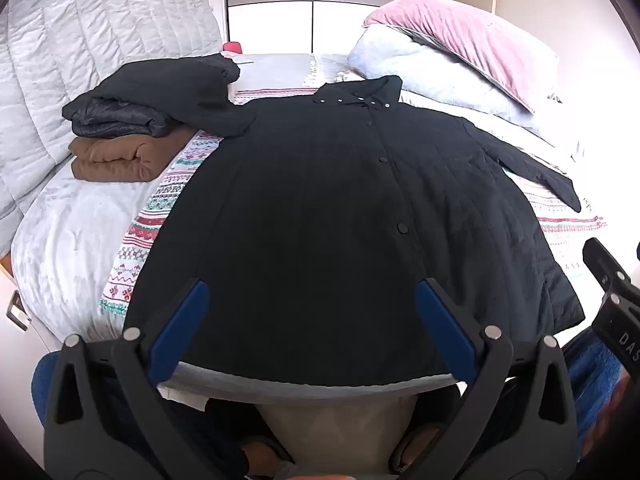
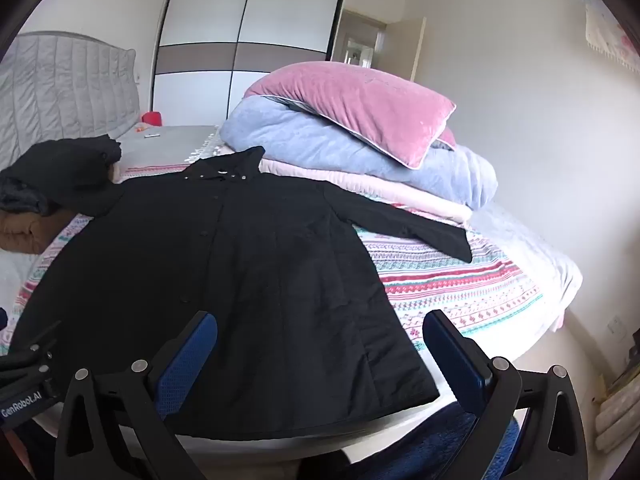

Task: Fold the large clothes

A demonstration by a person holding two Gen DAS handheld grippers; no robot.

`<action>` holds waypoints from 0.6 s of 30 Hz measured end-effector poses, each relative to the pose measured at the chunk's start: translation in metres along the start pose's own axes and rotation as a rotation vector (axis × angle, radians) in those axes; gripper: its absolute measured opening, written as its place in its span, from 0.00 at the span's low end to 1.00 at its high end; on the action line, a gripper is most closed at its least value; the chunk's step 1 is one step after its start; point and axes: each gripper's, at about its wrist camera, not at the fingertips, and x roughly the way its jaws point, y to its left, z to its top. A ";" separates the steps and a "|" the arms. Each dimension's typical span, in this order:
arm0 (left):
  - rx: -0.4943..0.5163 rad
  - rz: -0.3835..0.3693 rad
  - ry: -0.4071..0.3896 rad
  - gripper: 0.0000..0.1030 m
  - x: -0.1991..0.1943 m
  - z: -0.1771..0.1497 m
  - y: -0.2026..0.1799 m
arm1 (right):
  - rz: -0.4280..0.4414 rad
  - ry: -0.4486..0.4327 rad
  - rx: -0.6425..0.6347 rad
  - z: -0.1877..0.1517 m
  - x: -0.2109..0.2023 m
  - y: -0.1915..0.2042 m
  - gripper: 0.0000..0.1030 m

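A long black buttoned coat lies spread flat, front up, on the bed, collar at the far end and hem at the near edge. It also shows in the right wrist view. Its right sleeve stretches out to the right. Its left sleeve runs up onto the folded pile. My left gripper is open and empty, hovering over the hem. My right gripper is open and empty above the hem's right corner. The right gripper's body shows at the right edge of the left wrist view.
A pile of folded clothes, black on brown, sits at the bed's left. Stacked duvets with a pink pillow lie at the far right. A patterned blanket covers the bed. A grey headboard is left, a wardrobe behind.
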 end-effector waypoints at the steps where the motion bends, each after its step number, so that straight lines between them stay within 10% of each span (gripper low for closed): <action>1: 0.001 0.002 0.000 1.00 0.000 0.000 0.000 | 0.004 0.002 0.002 0.000 -0.001 -0.001 1.00; 18: 0.014 -0.034 -0.020 1.00 -0.001 -0.005 -0.008 | 0.042 0.033 0.026 -0.004 0.007 -0.009 1.00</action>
